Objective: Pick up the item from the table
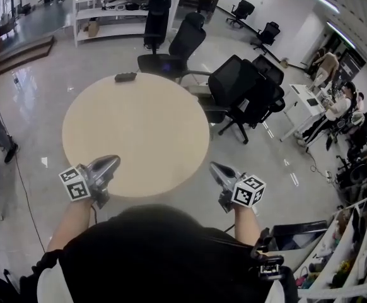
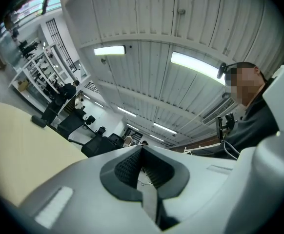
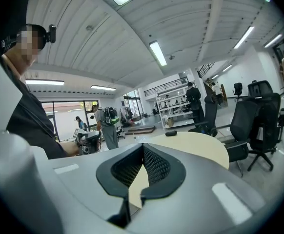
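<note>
Nearest you are your two grippers at the near edge of the one round table (image 1: 139, 125). The left gripper (image 1: 110, 163) and the right gripper (image 1: 215, 168) both have their jaws pressed together with nothing between them. The tabletop carries a single item (image 1: 125, 77), small, dark and oblong, lying at the far rim, well apart from both grippers. Past that rim, black office chairs (image 1: 234, 84) bunch together, overlapping too much to count for sure. Farther back stands one white shelf unit (image 1: 108, 8).
</note>
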`<state>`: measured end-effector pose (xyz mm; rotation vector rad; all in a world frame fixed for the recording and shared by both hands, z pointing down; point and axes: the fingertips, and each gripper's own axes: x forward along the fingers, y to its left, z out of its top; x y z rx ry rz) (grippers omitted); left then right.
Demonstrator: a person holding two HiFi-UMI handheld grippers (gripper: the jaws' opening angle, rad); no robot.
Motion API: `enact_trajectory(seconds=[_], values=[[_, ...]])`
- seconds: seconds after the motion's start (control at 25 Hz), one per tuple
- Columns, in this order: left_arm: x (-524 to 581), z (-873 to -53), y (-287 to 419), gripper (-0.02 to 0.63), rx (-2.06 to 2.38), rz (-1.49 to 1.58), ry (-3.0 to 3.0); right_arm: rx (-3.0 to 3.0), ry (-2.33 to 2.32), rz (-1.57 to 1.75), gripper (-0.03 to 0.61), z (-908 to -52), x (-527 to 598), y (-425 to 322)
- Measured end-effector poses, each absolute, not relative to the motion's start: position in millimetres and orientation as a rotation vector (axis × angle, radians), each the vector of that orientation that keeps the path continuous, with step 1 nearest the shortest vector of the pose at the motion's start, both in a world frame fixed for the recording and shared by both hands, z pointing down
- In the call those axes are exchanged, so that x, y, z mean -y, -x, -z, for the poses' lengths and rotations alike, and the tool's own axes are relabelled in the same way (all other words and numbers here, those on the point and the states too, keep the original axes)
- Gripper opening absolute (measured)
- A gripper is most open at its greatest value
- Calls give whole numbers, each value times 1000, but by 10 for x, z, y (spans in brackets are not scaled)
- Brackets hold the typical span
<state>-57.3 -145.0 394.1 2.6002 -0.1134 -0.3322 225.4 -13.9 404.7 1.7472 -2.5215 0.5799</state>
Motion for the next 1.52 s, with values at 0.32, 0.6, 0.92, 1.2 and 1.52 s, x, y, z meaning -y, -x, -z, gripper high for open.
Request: enact_trajectory(seconds=[0.32,0.6,0.92,1.2,1.52], values=[[2584,-3990,777,-6,78,333,-2601,2516,-1748,-588,15,-4023,1308,-1945],[3298,-4213,1077,-6,209,351,-2547,2536,-1604,-632,15,-4144,2297,-1786],[3678,-4404,672,-6,463,352,-2531,2689,-1319,-639,15,-4424,3245,-2280],[3871,-4416,68,-6,710,376,-2457,2766,-1066,-604,15,-4683,3996,-2922],[3783,-4564,-25,-6,717,293,-2432,2816,-961,-644,15,-4935,4211,-2574]])
